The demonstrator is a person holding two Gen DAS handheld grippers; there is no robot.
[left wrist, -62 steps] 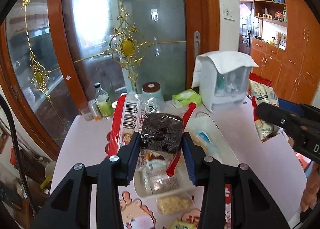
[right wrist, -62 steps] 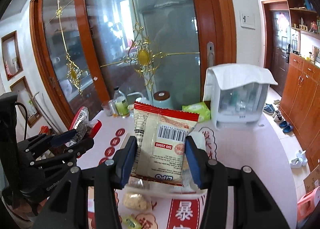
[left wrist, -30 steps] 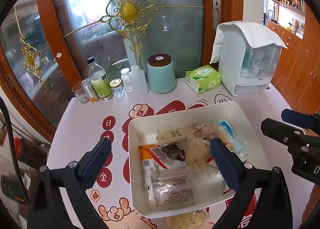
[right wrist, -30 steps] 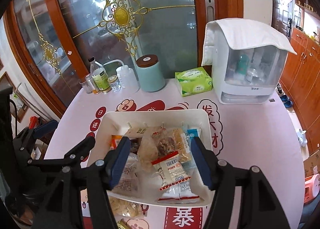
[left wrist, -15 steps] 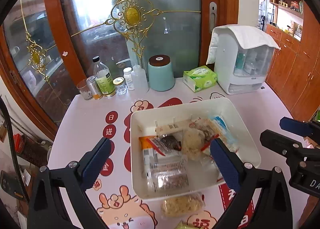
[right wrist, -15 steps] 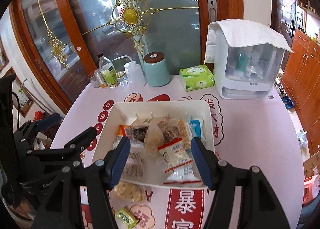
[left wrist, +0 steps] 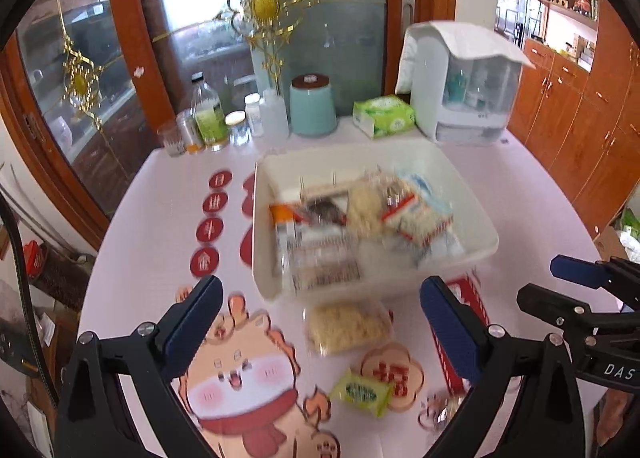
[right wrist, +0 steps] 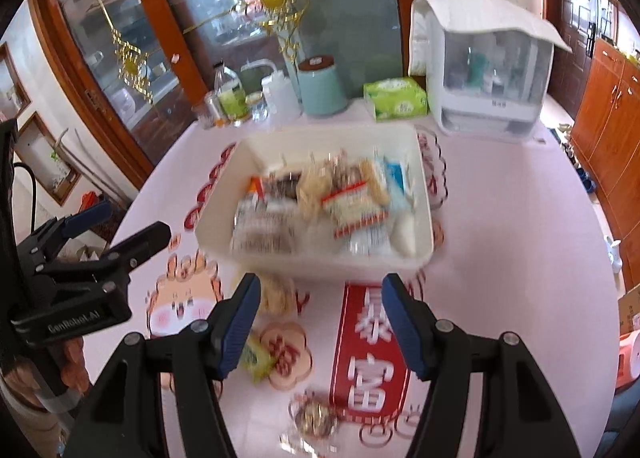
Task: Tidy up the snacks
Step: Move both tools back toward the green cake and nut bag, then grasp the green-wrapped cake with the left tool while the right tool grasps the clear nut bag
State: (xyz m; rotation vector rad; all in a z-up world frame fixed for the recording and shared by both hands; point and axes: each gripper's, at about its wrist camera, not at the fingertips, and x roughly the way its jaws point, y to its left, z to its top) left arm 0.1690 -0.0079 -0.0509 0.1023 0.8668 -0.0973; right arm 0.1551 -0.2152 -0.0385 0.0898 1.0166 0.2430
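A white bin [left wrist: 472, 252] [right wrist: 320, 264] on the table holds several snack packets, among them a red-edged packet [left wrist: 416, 218] [right wrist: 352, 210]. In front of the bin lie a pale crumbly snack bag [left wrist: 348, 324] [right wrist: 276, 294], a small green packet [left wrist: 362, 392] [right wrist: 256, 356] and a clear wrapped snack [left wrist: 440, 412] [right wrist: 316, 420]. My left gripper [left wrist: 320, 326] is open and empty above the pale bag. My right gripper [right wrist: 322, 322] is open and empty in front of the bin. The left gripper also shows at the left of the right wrist view [right wrist: 116, 230].
At the table's back stand bottles and jars [left wrist: 208, 118], a teal canister [left wrist: 312, 106], a green tissue box [left wrist: 384, 116] and a white covered dispenser [left wrist: 464, 98]. A glass door is behind them. The tablecloth has red and cartoon prints.
Both grippers let their snacks go into the bin, opened and drew back toward the table's near side. More of the loose snacks in front of the bin came into view.
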